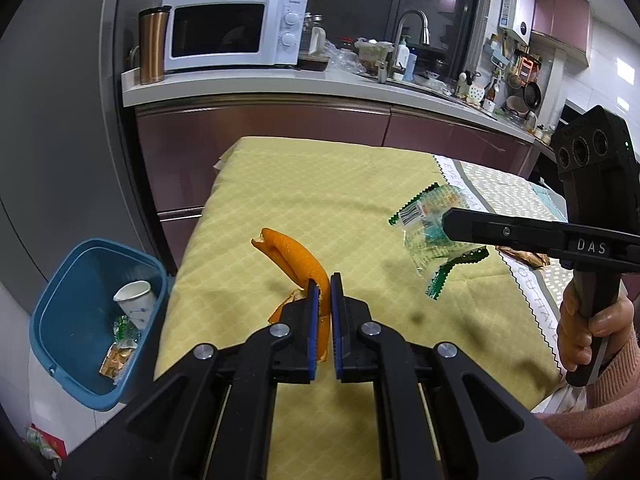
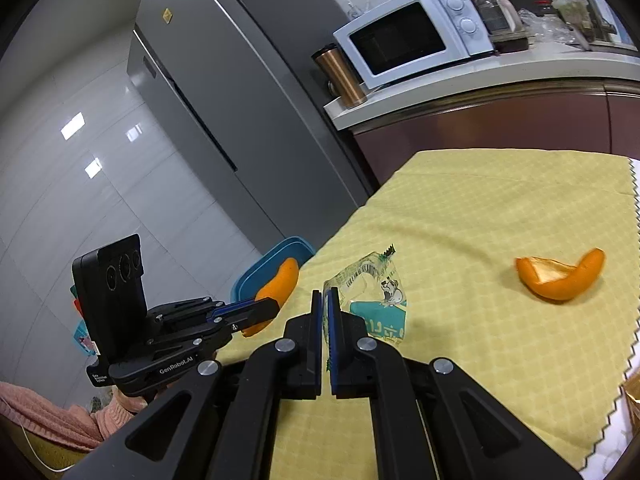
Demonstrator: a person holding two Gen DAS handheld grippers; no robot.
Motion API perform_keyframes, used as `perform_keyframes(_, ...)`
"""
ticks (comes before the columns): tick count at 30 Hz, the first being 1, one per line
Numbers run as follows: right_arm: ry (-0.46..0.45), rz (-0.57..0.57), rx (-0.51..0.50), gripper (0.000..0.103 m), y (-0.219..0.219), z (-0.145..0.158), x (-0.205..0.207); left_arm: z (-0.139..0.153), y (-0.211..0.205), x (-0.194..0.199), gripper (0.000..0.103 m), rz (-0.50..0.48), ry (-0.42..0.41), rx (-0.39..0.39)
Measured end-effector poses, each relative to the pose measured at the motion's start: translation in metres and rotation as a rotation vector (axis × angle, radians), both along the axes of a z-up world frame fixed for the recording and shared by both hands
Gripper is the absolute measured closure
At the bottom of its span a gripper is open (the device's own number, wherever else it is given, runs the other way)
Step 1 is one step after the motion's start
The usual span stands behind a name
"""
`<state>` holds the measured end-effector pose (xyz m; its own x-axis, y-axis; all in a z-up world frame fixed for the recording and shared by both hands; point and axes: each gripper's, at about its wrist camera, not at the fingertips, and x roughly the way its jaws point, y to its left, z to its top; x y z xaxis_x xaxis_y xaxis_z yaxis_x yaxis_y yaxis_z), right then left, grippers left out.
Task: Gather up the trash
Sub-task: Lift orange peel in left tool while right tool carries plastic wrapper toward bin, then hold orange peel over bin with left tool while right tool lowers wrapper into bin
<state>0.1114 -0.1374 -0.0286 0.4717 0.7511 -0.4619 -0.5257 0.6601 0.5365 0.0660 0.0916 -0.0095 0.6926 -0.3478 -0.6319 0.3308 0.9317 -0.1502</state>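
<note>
Left tongs point(image 1: 325, 286) clamp an orange peel strip point(image 1: 294, 256), lifted off the bench point(image 1: 320, 184) near the blue bin point(image 1: 52, 308). Right tongs point(image 2: 325, 300) pinch a clear snack wrapper point(image 2: 376, 284). Bin already holds a paper cup point(image 1: 136, 302) and wrappers. Left to collect: second peel point(image 2: 560, 278) lying farther from the bin.

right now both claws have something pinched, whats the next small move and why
Probably swing the left claw leftward over the blue bin and let go. It is shut on an orange peel, and the bin sits beside the table's left edge. The right claw, shut on the clear wrapper, could follow.
</note>
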Motion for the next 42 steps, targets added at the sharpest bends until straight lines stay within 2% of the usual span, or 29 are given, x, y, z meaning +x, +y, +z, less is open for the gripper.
perform_keyframes(42, 0.013, 0.257, -0.005, 0.101, 0.139, 0.01, 0.037, 0.0, 0.108, -0.004, 0.097, 0.237, -0.005, 0.022)
